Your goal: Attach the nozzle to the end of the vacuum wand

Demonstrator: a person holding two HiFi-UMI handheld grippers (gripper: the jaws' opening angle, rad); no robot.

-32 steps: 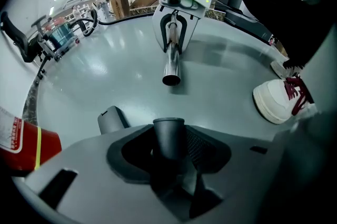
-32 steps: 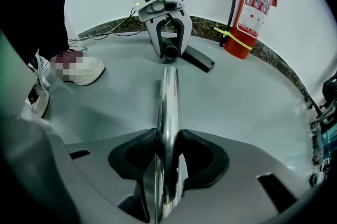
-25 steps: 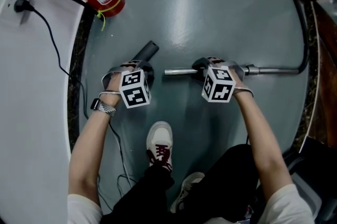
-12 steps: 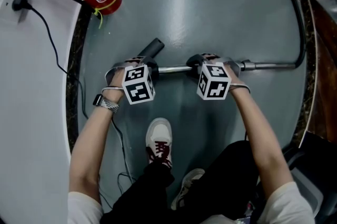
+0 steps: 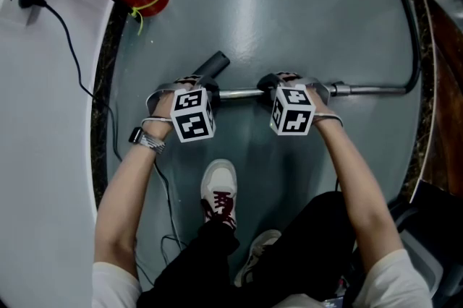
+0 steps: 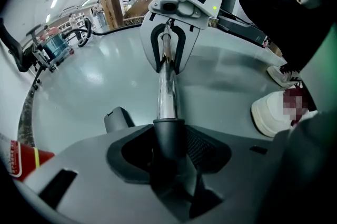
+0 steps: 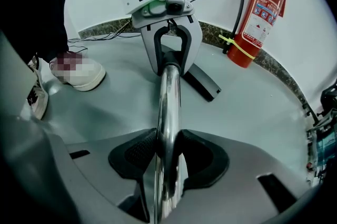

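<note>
Wand (image 5: pixel 242 92): bright chrome tube, straight, held level above the grey floor (image 5: pixel 289 10), running left to right across its middle. Nozzle (image 5: pixel 213 66): black plastic, at the wand's left end. Its round collar sits in line with the tube, and the tube's end enters it. The nozzle's other end slants away towards the floor's far side.
</note>
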